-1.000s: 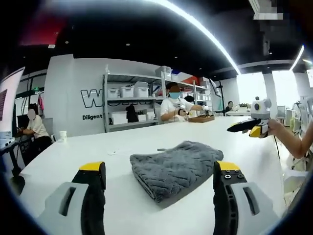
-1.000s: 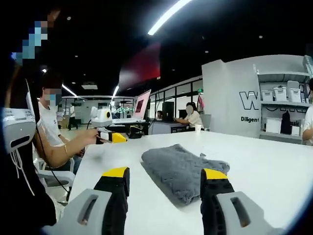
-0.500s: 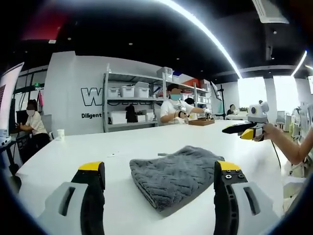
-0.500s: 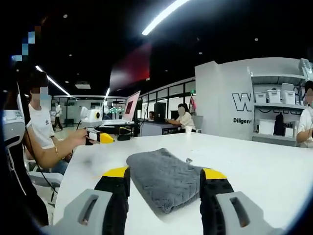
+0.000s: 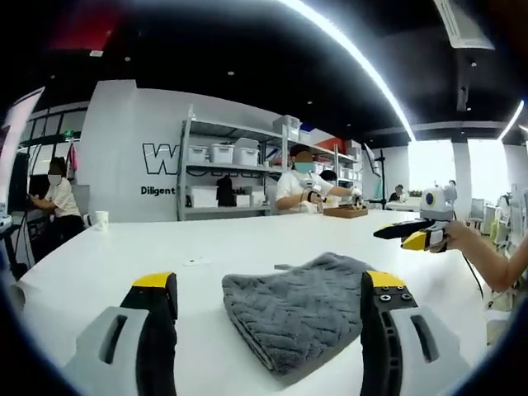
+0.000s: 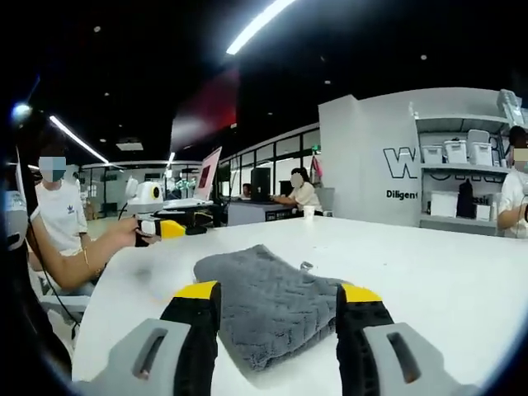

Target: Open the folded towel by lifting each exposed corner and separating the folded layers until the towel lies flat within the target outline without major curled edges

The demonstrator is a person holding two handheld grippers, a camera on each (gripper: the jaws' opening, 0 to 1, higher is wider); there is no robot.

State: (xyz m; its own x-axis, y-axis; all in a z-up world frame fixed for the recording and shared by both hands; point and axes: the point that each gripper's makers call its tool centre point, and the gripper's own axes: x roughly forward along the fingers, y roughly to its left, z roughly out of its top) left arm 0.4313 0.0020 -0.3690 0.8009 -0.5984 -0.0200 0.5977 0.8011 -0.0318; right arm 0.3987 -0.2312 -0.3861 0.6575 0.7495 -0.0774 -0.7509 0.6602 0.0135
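Towel first — where does it sit?

— Folded grey towel (image 5: 299, 309), on the white table (image 5: 99, 264), lying just beyond the left gripper (image 5: 268, 297) and between its two yellow-tipped jaws as the left gripper view frames it. The right gripper view shows the same towel (image 6: 264, 301) lying on the table (image 6: 445, 272) just past the right gripper (image 6: 279, 307).

— And the jaws?

— Both pairs stand spread wide, nothing between them. I can't make out any contact with the cloth.

— Run the left gripper view from left to right.

— Far left, a seated person (image 5: 56, 198) at a desk. Then a white cup (image 5: 101, 219) near the table's far edge. Behind it a grey wall (image 5: 124, 157) with dark lettering, then a metal shelf rack (image 5: 227, 177) holding white bins. Right of the rack a masked person (image 5: 299, 183) works at a wooden tray (image 5: 346, 212). Far right, the right gripper (image 5: 412, 235) held in a hand (image 5: 456, 239), above the table and well apart from the towel.

— Now the right gripper view.

— Left, a person in a white shirt (image 6: 58, 216) whose hand (image 6: 124, 235) holds the left gripper (image 6: 169, 228) near the table's left edge. Farther back, a tilted screen (image 6: 205, 175), then a seated person (image 6: 300, 195). Right, the lettered wall (image 6: 371, 157) and shelves (image 6: 458, 173).

— Is the towel unfolded at all?

— No, the layers lie stacked, fold edge nearest.
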